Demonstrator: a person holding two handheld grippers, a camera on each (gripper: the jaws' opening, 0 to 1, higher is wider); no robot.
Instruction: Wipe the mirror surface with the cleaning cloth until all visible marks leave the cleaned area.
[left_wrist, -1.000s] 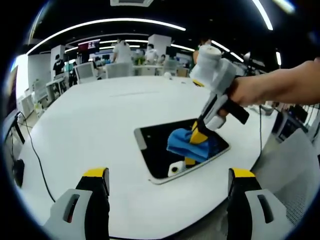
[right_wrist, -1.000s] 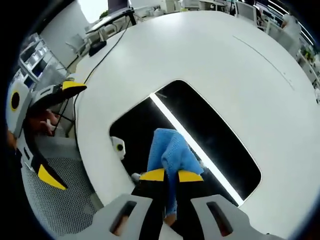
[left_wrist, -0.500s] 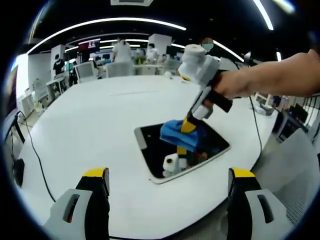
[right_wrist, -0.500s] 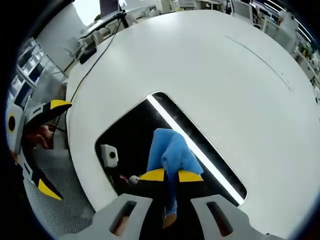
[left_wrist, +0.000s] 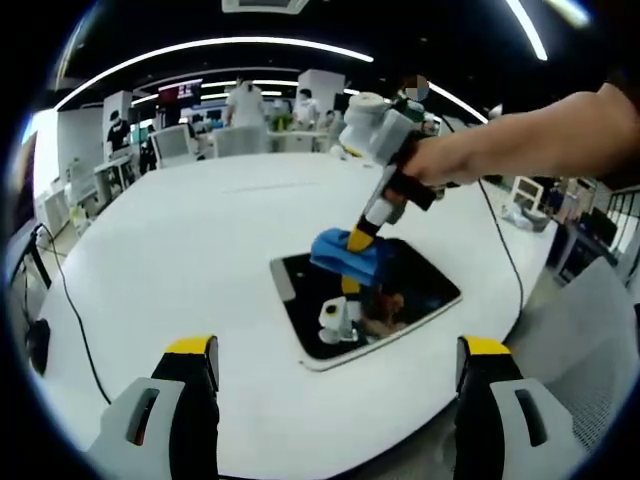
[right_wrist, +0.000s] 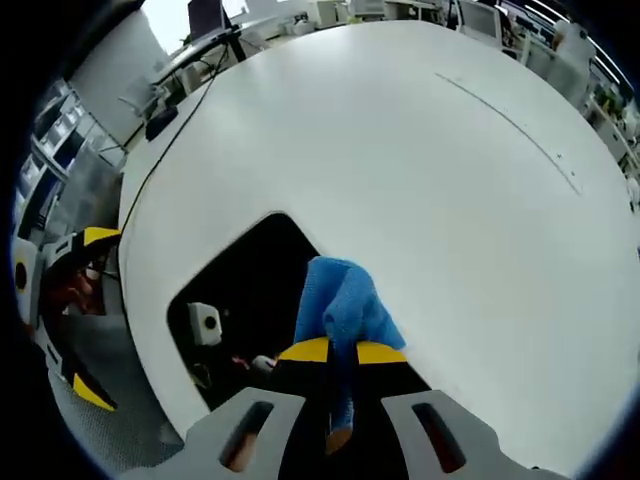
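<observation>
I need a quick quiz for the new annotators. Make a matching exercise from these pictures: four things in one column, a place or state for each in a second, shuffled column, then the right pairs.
Things
1. cleaning cloth
2. mirror
3. left gripper
4. right gripper

Places or states
A. lies flat on the white table, dark and reflective
B. open, jaws apart and holding nothing
C. blue, pinched between yellow-tipped jaws, at the mirror's far edge
D. shut on the cloth, held in a person's hand

Pairs: 1-C, 2-A, 3-B, 4-D
</observation>
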